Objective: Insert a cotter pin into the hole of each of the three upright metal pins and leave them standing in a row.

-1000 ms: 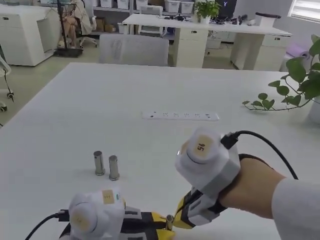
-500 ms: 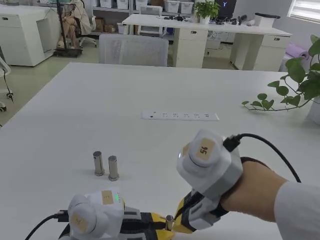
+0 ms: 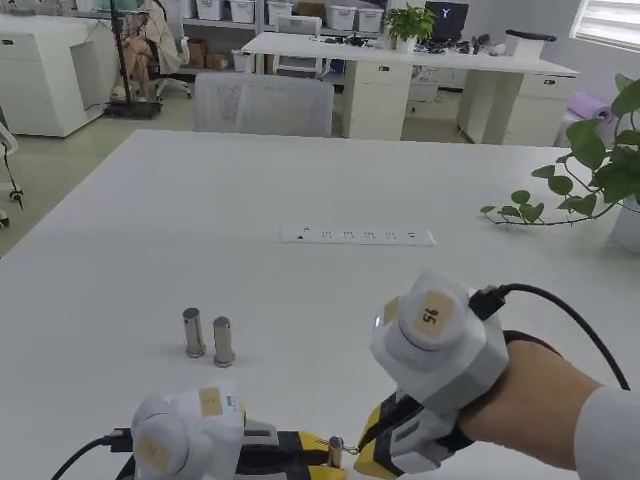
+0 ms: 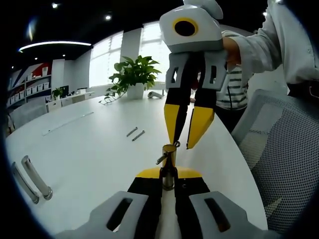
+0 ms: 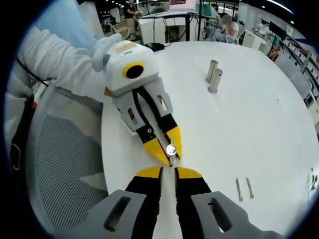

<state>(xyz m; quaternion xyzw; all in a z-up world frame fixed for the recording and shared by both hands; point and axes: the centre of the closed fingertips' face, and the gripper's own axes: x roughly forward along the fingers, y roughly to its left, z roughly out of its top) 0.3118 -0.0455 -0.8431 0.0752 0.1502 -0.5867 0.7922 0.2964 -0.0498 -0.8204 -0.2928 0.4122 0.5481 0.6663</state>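
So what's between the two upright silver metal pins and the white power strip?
Just bare white tabletop, per the head view, from the upright silver metal pins to the white power strip.

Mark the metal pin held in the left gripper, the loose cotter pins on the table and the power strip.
held metal pin (image 4: 169,157), left gripper view, on its shaft above the jaws.
loose cotter pins (image 5: 239,189), right gripper view, mid-length of the left one.
power strip (image 3: 357,236), head view, middle of its top face.

The left gripper and right gripper, white with black-and-yellow jaws, are trailing black cables beside a white sleeve.
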